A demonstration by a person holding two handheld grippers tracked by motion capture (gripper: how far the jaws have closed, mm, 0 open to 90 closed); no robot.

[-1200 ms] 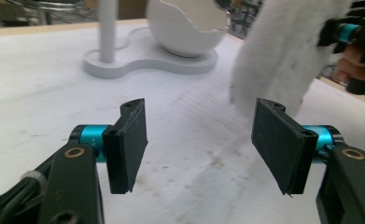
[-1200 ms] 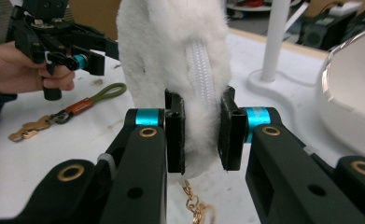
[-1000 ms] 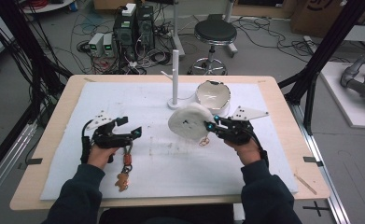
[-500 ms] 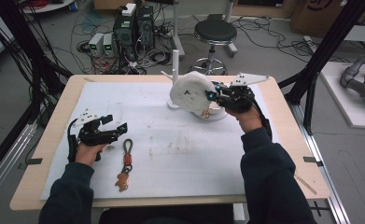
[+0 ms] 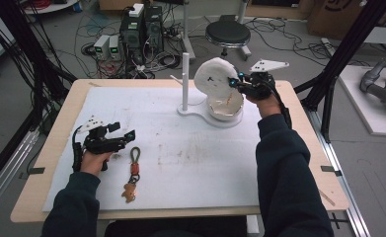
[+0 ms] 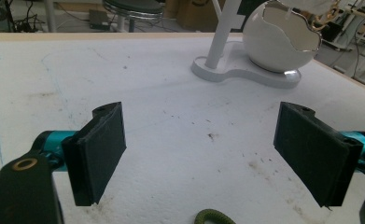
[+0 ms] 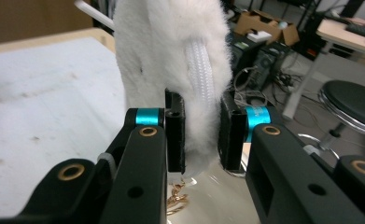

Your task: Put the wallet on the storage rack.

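Observation:
A white fluffy pouch [image 5: 212, 79] with a white cord [image 7: 200, 70] hangs over the cracked-egg-shaped white bowl [image 5: 226, 106] at the back of the table. My right gripper [image 5: 234, 82] is shut on the pouch's [image 7: 171, 51] lower edge, its jaws [image 7: 202, 135] pinching the fur. A small gold chain [image 7: 177, 199] dangles beneath. My left gripper [image 5: 122, 132] rests open at the table's left, jaws wide apart [image 6: 208, 154] with nothing between them. Just right of it lies a keychain [image 5: 133, 174] with an olive loop [image 6: 213, 217].
The bowl [image 6: 278, 43] sits on a white base [image 6: 236, 73] with an upright white post [image 5: 184, 79]. A white mat [image 5: 190, 158] covers the wooden table [image 5: 299, 148]. Beyond the far edge stand a stool [image 5: 226, 33], computer gear and cables.
My right gripper has carried the fluffy pouch from the table's middle up and back, over the bowl. My left gripper has shifted left, off the keychain, which stays on the mat.

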